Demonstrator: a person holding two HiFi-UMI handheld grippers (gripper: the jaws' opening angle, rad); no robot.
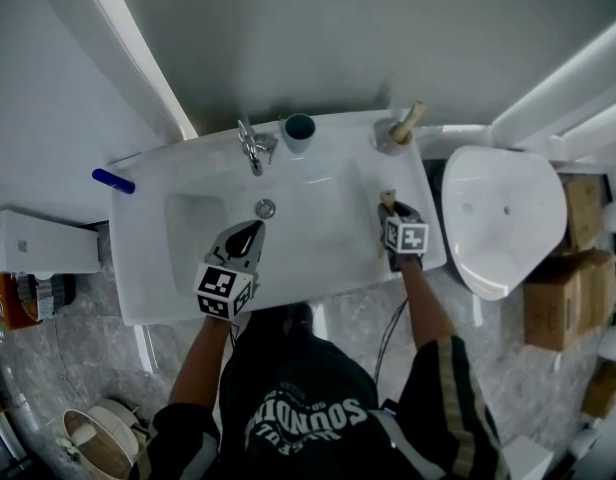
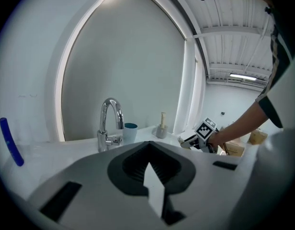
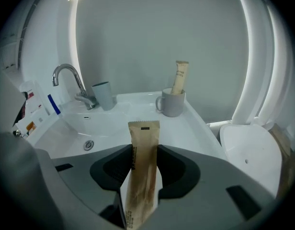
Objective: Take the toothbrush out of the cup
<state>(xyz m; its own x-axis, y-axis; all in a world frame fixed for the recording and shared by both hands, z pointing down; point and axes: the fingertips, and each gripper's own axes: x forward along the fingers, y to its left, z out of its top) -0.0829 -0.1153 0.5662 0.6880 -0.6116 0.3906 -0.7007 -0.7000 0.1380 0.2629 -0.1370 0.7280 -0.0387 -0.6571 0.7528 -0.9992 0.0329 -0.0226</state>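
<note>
A toothbrush in a brown paper sleeve point(image 3: 143, 152) stands upright between the jaws of my right gripper point(image 3: 142, 178), which is shut on it. In the head view that gripper point(image 1: 391, 211) hangs over the sink's right rim, with the sleeve's tip point(image 1: 387, 200) poking out. Behind it, a grey mug point(image 3: 172, 103) at the back right corner point(image 1: 388, 140) holds a second wrapped toothbrush point(image 3: 180, 75). My left gripper point(image 1: 248, 233) is over the basin's front, its jaws together with nothing in them point(image 2: 150, 176).
A chrome faucet point(image 1: 253, 146) and a teal cup point(image 1: 299, 130) stand at the back of the white sink point(image 1: 148, 298). A toilet point(image 1: 503, 218) is to the right, with cardboard boxes point(image 1: 563, 288) beyond. A blue bar point(image 1: 113, 181) sticks out at the left.
</note>
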